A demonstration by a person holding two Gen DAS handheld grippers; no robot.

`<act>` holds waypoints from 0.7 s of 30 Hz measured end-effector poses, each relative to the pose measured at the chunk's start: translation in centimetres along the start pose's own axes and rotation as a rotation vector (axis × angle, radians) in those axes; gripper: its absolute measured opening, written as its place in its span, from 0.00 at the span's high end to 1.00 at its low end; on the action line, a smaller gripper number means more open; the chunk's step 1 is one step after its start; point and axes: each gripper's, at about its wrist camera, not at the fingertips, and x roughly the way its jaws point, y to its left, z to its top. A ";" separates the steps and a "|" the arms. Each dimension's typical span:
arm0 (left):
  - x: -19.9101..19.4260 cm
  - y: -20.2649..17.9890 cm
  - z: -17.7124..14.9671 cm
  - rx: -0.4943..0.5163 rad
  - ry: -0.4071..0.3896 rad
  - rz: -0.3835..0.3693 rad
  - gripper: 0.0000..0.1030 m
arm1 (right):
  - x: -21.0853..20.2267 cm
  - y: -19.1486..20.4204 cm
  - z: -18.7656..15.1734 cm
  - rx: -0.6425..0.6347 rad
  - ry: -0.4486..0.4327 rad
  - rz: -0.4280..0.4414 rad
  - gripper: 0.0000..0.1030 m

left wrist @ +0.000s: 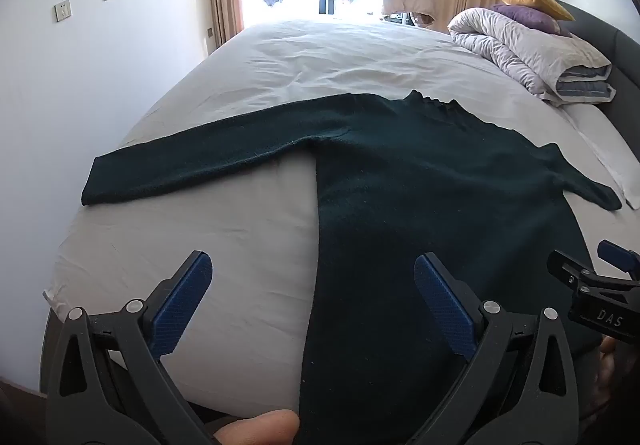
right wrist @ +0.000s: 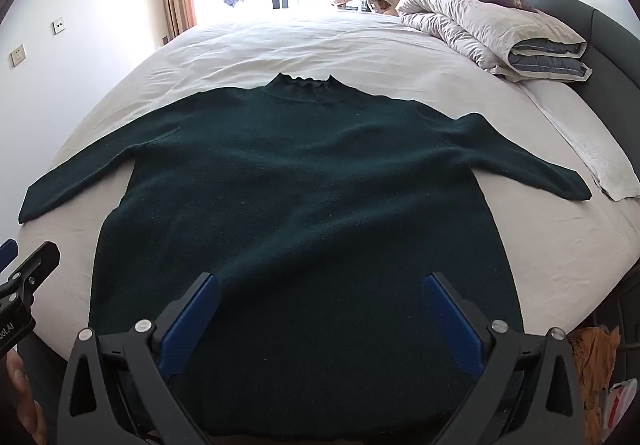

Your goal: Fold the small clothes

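A dark green sweater [right wrist: 312, 197] lies flat on the bed, collar away from me and both sleeves spread out to the sides. It also shows in the left wrist view [left wrist: 420, 185]. My left gripper [left wrist: 312, 265] is open and empty, hovering over the sweater's left hem edge and the sheet. My right gripper [right wrist: 320, 285] is open and empty, hovering over the middle of the sweater's lower body. The right gripper also shows at the right edge of the left wrist view [left wrist: 600, 273].
The bed [right wrist: 340, 45] has a white sheet. A rolled grey duvet [right wrist: 492, 33] with purple and yellow pillows sits at the far right by the dark headboard. A white towel [right wrist: 596, 153] lies by the right sleeve. A window with curtains is behind.
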 end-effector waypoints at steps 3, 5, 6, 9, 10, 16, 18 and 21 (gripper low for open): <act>-0.1 0.0 0.0 0.012 -0.008 0.011 0.00 | -0.1 -0.1 0.0 -0.001 0.000 -0.002 0.00; -0.2 -0.3 -0.1 0.014 -0.010 0.012 0.00 | -0.1 -0.1 0.0 -0.002 -0.001 -0.002 0.00; -0.3 -0.3 -0.1 0.014 -0.010 0.011 0.00 | -0.2 -0.1 0.0 -0.002 -0.002 -0.002 0.00; -0.3 -0.3 -0.6 0.011 -0.006 0.009 0.00 | -0.1 -0.2 0.1 -0.001 0.001 0.001 0.00; -0.4 -0.2 -0.6 0.011 -0.004 0.008 0.00 | -0.2 -0.2 0.1 -0.001 0.001 0.001 0.00; 0.4 -0.1 -0.4 0.019 0.005 0.004 0.00 | -0.2 -0.4 0.1 0.000 -0.001 0.001 0.00; 0.4 -0.1 -0.4 0.019 0.007 0.006 0.00 | -0.1 0.0 0.0 0.000 0.000 0.000 0.00; 0.2 -0.1 -0.4 0.019 0.008 0.006 0.00 | 0.0 0.1 -0.1 0.000 -0.001 0.000 0.00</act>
